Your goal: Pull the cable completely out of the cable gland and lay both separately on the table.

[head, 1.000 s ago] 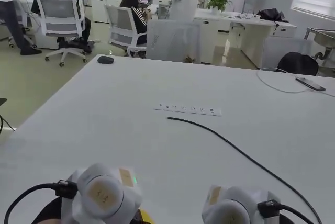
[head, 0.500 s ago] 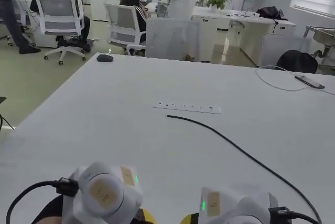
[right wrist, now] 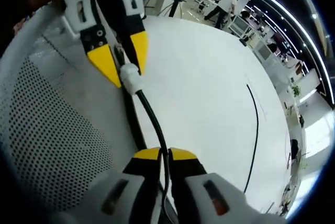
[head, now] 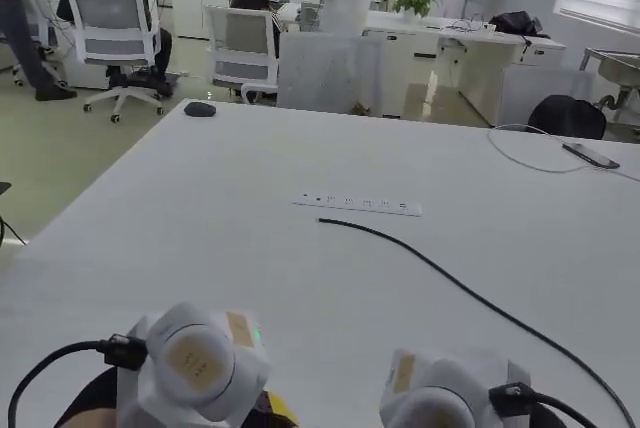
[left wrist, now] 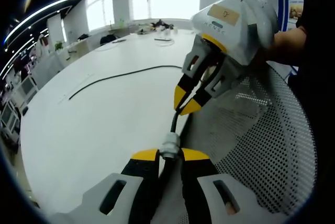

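In the left gripper view my left gripper [left wrist: 170,155] is shut on a white cable gland [left wrist: 169,145]. A black cable [left wrist: 174,122] rises out of the gland to my right gripper [left wrist: 186,101], whose yellow tips pinch it. In the right gripper view my right gripper [right wrist: 165,154] is shut on the same cable [right wrist: 149,114]. That cable runs up to the gland [right wrist: 131,77], held between the tips of the left gripper [right wrist: 123,59]. Both grippers sit at the table's near edge, and the head view has their white backs at the bottom with the jaws hidden.
A second long black cable [head: 450,283] lies diagonally across the white table [head: 200,228], ending by a white power strip [head: 360,206]. A white perforated mesh surface [left wrist: 261,145] lies beside and under the grippers. Office chairs, desks and people are beyond the table's far side.
The right gripper's body shifted a little at the bottom of the head view and came back. The cable on the table and the power strip have not moved.
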